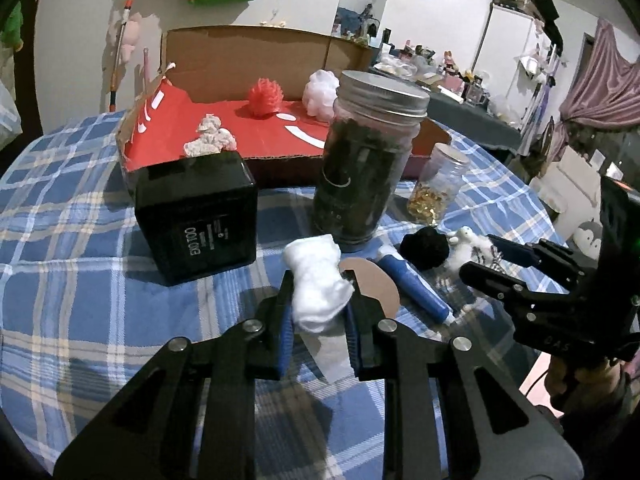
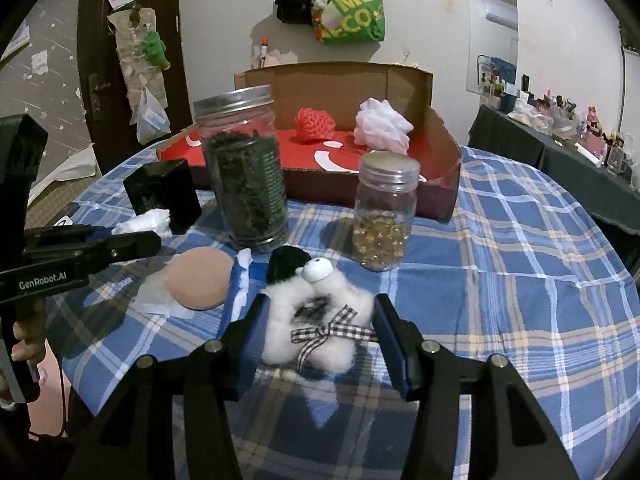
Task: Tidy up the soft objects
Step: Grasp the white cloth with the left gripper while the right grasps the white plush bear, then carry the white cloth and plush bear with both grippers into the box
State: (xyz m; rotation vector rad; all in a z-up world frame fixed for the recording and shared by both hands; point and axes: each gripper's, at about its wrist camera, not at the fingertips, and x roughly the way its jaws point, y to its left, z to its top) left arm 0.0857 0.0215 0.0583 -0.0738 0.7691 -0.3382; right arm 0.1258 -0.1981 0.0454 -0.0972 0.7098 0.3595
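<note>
My left gripper (image 1: 318, 312) is shut on a white cotton wad (image 1: 316, 280) and holds it just above the blue plaid tablecloth (image 1: 100, 300). My right gripper (image 2: 318, 332) is open, its fingers on both sides of a white fluffy sheep toy (image 2: 316, 320) with a checked bow that lies on the cloth. A black pom-pom (image 2: 286, 266) touches the toy's far side. A cardboard box with a red floor (image 2: 440, 168) stands at the back and holds a red mesh ball (image 2: 314, 124), a white puff (image 2: 382, 124) and a cream knitted piece (image 1: 210, 138).
A tall jar of dark leaves (image 2: 248, 168), a small jar of gold capsules (image 2: 384, 216) and a black cube box (image 1: 196, 216) stand in front of the cardboard box. A tan round pad (image 2: 200, 278) and a blue tube (image 1: 412, 286) lie between the grippers.
</note>
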